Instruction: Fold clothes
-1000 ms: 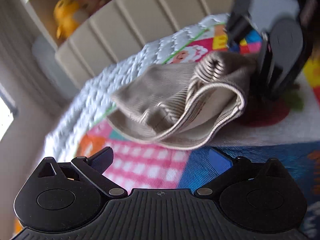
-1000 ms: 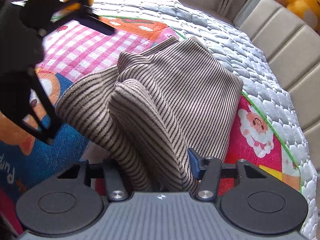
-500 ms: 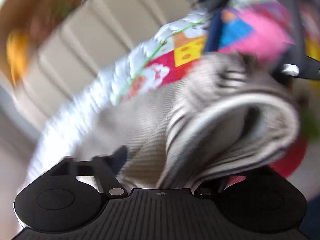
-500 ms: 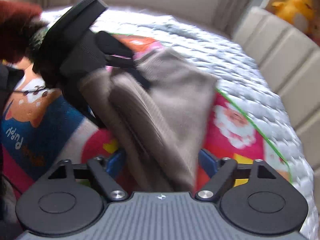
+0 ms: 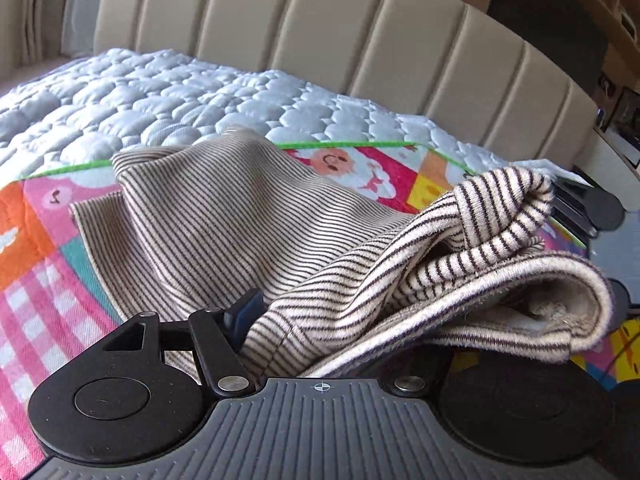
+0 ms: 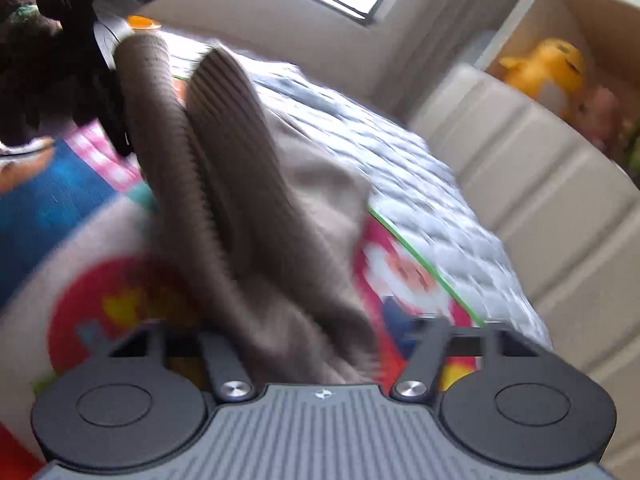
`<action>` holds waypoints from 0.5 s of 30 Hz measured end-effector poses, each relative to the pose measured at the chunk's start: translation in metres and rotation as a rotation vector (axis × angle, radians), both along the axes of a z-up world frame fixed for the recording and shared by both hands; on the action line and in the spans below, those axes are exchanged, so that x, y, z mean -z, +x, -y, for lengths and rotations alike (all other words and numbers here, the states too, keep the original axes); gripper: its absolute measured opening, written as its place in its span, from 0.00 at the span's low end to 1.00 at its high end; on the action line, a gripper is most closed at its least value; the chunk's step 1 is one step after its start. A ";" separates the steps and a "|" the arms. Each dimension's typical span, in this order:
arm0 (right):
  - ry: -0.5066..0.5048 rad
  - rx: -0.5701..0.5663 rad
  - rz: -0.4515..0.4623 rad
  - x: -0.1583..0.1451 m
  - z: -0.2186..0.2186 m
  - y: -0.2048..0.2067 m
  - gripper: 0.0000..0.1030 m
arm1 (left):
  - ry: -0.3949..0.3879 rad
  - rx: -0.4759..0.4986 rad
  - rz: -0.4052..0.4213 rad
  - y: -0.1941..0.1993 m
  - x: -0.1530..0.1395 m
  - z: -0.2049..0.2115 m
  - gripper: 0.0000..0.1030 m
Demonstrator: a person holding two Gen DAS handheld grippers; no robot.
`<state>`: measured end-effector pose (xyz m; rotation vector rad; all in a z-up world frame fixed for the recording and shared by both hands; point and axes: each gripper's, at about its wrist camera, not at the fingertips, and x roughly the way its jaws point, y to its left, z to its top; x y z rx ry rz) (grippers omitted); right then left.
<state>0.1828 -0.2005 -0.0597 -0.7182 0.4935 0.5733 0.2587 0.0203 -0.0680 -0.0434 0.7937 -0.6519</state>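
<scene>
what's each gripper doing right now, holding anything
Left gripper: shut on the folded beige striped knit garment.
Right gripper: fingers have just been closing with the same garment between them; grip cannot be told, the picture is blurred.

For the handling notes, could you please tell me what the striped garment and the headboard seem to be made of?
Garment: looks like a soft ribbed knit, matte, with fine dark stripes on beige and a fuzzy paler inside at the rolled edge.
Headboard: probably padded leather or faux leather, beige with a slight sheen, in vertical channels.
</scene>
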 end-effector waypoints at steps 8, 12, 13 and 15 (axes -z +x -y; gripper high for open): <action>-0.180 -0.186 -0.141 -0.016 -0.015 -0.058 0.27 | 0.216 0.082 0.055 -0.045 -0.013 0.016 0.62; -0.226 -0.287 -0.144 -0.053 -0.008 -0.103 0.27 | 0.197 0.232 0.020 -0.089 -0.027 0.020 0.62; -0.235 -0.298 -0.130 -0.062 -0.009 -0.105 0.28 | 0.163 0.263 0.003 -0.102 -0.032 0.017 0.62; -0.244 -0.306 -0.099 -0.076 -0.013 -0.099 0.28 | 0.079 0.288 -0.024 -0.121 -0.041 0.008 0.62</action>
